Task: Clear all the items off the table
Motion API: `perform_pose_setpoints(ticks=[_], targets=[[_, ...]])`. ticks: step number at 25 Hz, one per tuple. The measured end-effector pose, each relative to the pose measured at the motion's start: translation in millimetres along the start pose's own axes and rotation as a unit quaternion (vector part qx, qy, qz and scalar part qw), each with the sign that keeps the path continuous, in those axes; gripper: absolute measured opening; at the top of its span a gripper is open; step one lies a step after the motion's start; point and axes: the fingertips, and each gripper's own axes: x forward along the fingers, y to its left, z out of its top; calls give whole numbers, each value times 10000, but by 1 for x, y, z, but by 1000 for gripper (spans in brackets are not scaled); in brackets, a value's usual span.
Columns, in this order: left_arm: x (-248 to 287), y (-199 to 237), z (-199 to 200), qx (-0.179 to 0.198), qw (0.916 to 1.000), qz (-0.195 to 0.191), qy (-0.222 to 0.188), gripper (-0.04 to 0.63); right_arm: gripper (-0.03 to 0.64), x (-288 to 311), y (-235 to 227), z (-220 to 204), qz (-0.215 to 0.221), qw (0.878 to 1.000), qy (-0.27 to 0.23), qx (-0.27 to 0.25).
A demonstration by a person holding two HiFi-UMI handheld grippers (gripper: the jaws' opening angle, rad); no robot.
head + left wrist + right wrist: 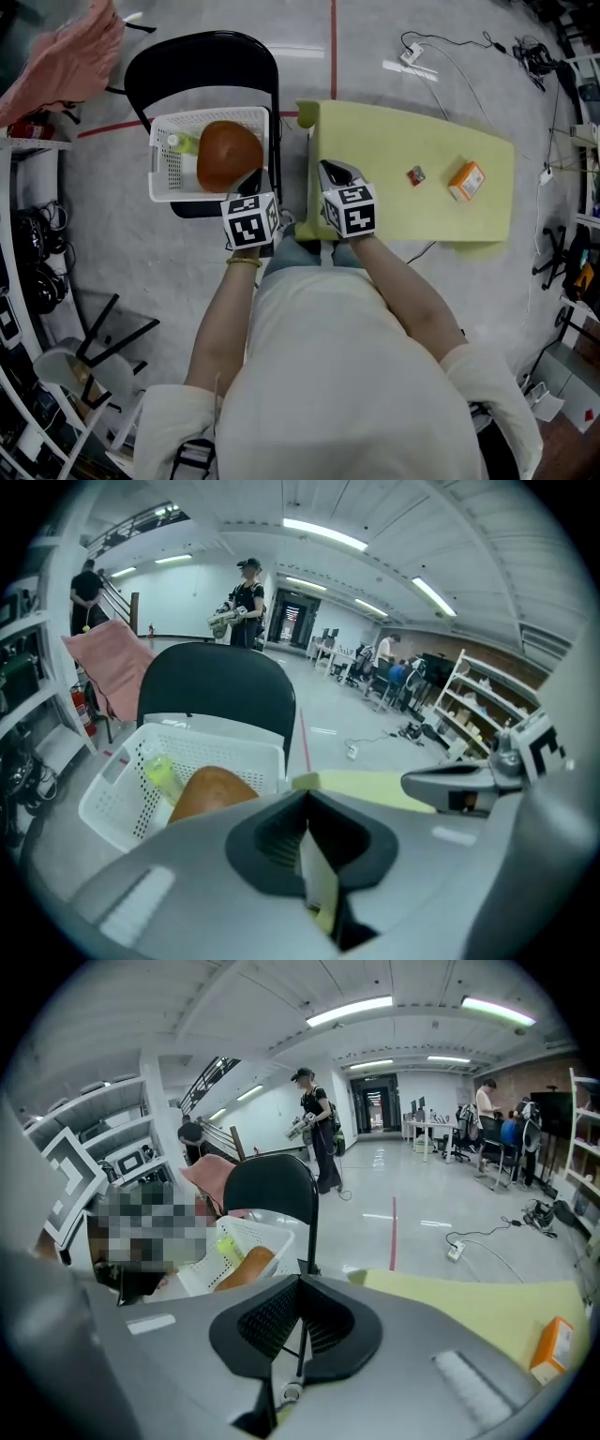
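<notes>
Judged about half done. On the yellow table [412, 141], filling the upper right of centre in the head view: 2 items left to clear. Off the table already, on the black chair [202, 61] at upper left of centre: a white basket [206, 114] holding 2 things, a large brown rounded item [228, 155] and a small yellow-green bottle [185, 143] beside it.

To be cleared: an orange box [466, 181] toward the right end of the tabletop and, just left of it, a much smaller red and dark item [415, 175], too small to identify. Apart from each other, not touching.

Left gripper [253, 183]: closed, apparently gripping nothing, only a thin pale sliver visible at the seam. Tip right at the basket's lower right corner, close to the brown item, well left of both table items.

Right gripper [333, 173]: closed and empty. Tip over the table's lower left corner. Small red item to its right, near but clearly apart; orange box further right again, well apart. Probably the nearer tool for either pickup, with its jaws needing to open first.
</notes>
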Motion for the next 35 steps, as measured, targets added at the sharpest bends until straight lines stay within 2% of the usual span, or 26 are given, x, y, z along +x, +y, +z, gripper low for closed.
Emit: perform_pose_setpoints(ticks=[5, 19, 35], targets=[[14, -48, 6, 167, 9997, -191, 21, 9, -2, -21, -40, -7, -124, 9997, -79, 179], [57, -192, -11, 460, 9971, -551, 263, 9, -2, -85, -161, -53, -494, 9975, -48, 498], [116, -307, -61, 797, 9907, -900, 631, 9, -1, -114, -271, -136, -851, 9929, 242, 801]])
